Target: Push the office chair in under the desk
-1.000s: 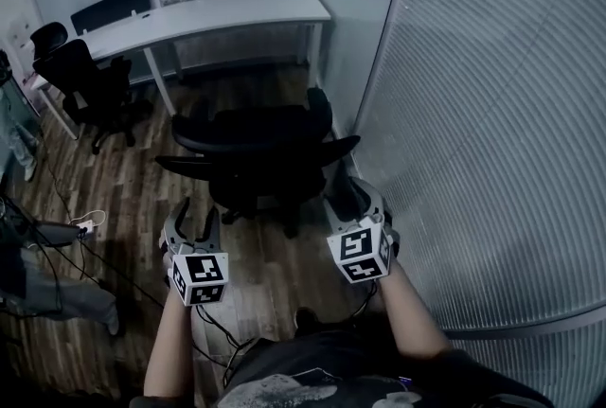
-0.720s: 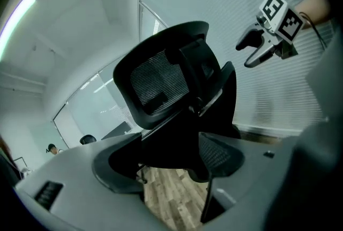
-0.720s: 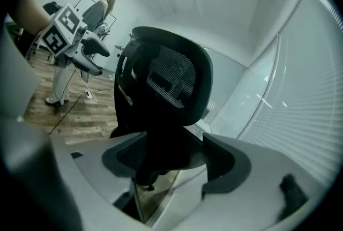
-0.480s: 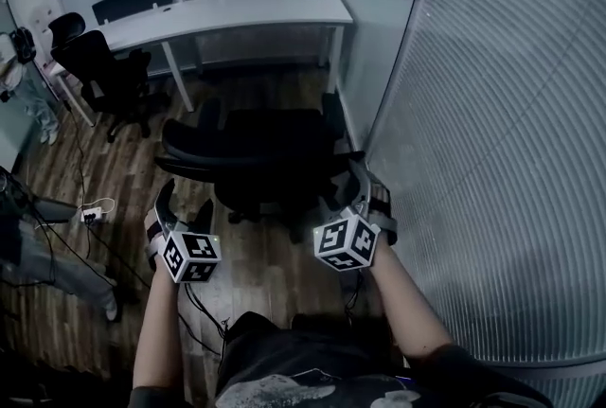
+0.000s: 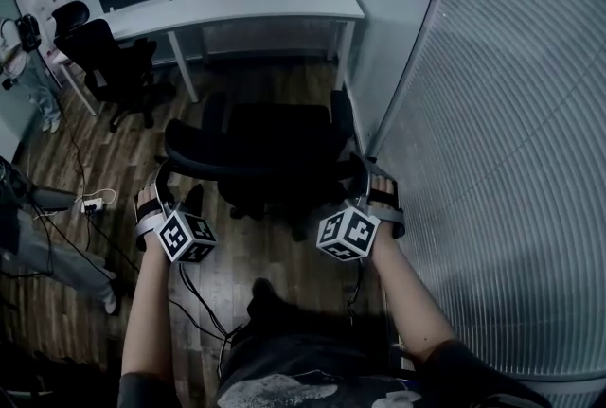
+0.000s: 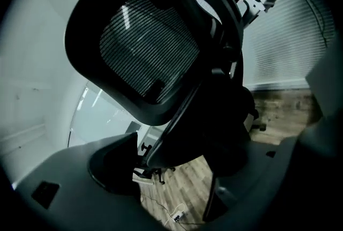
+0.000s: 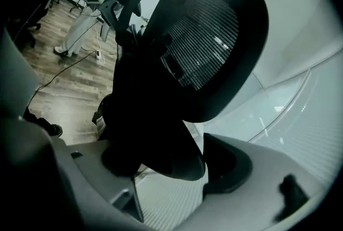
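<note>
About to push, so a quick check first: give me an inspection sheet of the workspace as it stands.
Surface: wood-plank floor.
Job's things: office chair standing short of the white desk, backrest toward the person.
Clutter: another black chair left of the desk.
Grippers: left gripper and right gripper open, fingers just opened wide, backrest edge between them.
Cables: leads and a power strip on the floor, left.
Surroundings: blind-covered glass wall right; a person standing far left.
</note>
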